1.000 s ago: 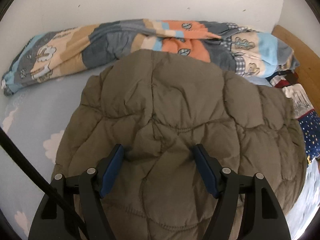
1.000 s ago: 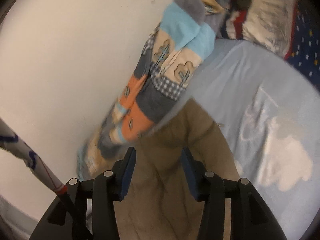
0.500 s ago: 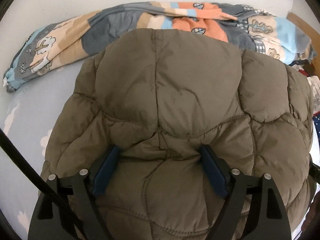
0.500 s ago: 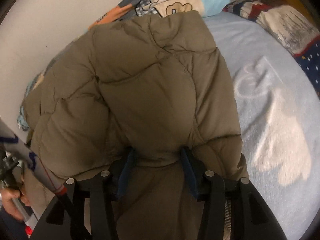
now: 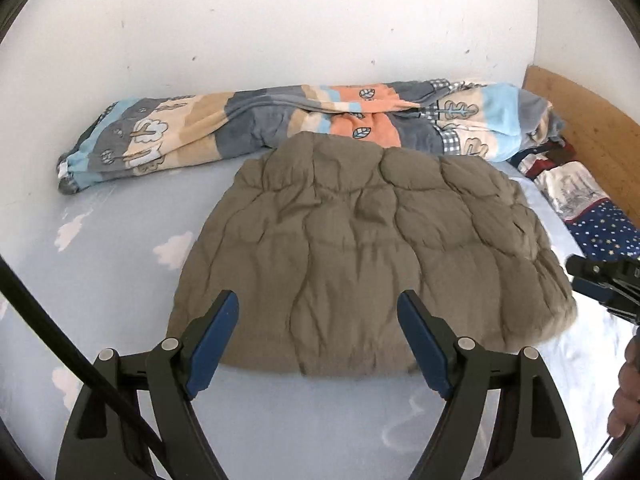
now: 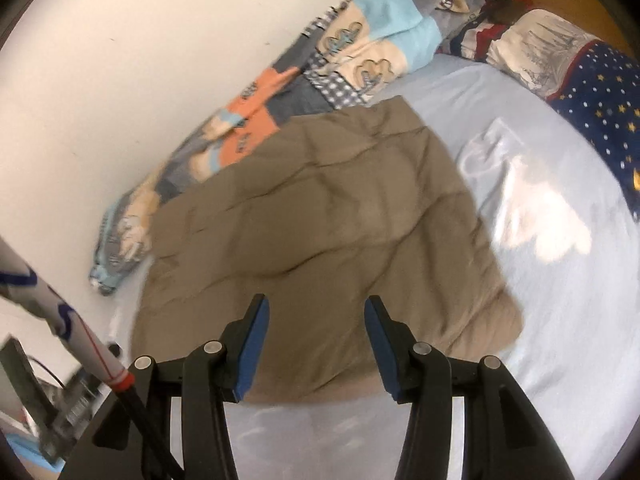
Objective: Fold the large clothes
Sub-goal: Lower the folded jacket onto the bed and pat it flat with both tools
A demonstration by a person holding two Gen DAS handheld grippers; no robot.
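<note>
Matt quilted cloth jacket (image 5: pixel 360 264) on smooth cotton-like sheet (image 5: pixel 100 280).

The left gripper (image 5: pixel 318 320) is a matte black plastic frame with two angular arms, each tipped by a flat blue pad, and four round silver screw heads sit along its linkage. A black cable (image 5: pixel 60 344) crosses its left side diagonally. The right gripper (image 6: pixel 316 326) has the same build: black arms, blue pads, four silver screws. Beside it runs a white rod with blue markings, a thin red line and a red collar (image 6: pixel 80 340), ending in black. Bare skin of the person's right hand (image 5: pixel 626 392) shows at the left view's edge.
</note>
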